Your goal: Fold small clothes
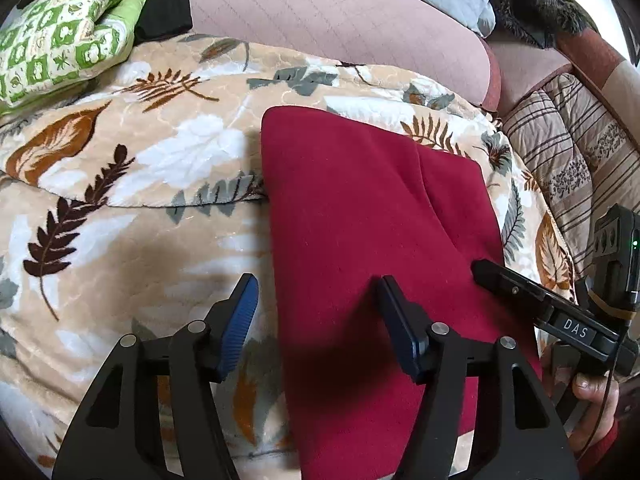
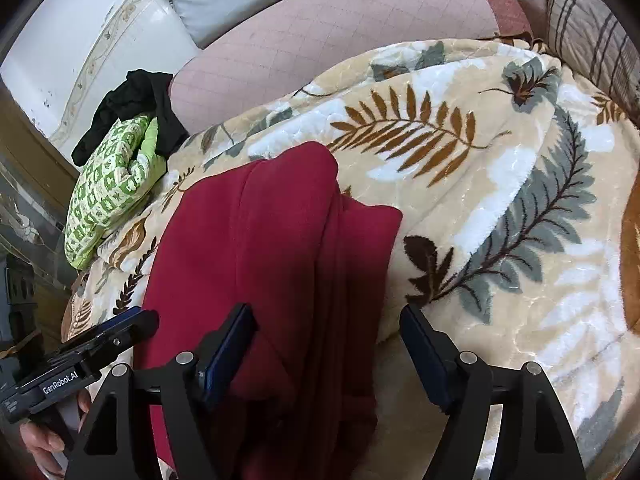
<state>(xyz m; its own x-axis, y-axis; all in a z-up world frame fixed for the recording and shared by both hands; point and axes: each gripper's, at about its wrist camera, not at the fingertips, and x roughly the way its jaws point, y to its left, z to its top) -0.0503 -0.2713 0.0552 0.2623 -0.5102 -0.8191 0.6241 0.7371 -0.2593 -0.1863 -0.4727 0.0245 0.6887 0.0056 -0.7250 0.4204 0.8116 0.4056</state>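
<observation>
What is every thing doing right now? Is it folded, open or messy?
red garment: folded, lying flat on the blanket.
leaf blanket: spread out, rumpled.
green patterned cloth: folded.
black cloth: crumpled heap.
left gripper: open, holding nothing.
right gripper: open, holding nothing.

My left gripper (image 1: 318, 300) has bare leaf-print blanket (image 1: 140, 168) open to its left. The red garment (image 1: 372, 208) lies ahead. Farther back, a green pillow (image 1: 60, 40) and pink cushion (image 1: 340, 24) block the way. My right gripper (image 2: 326, 322) crowds the right.
</observation>
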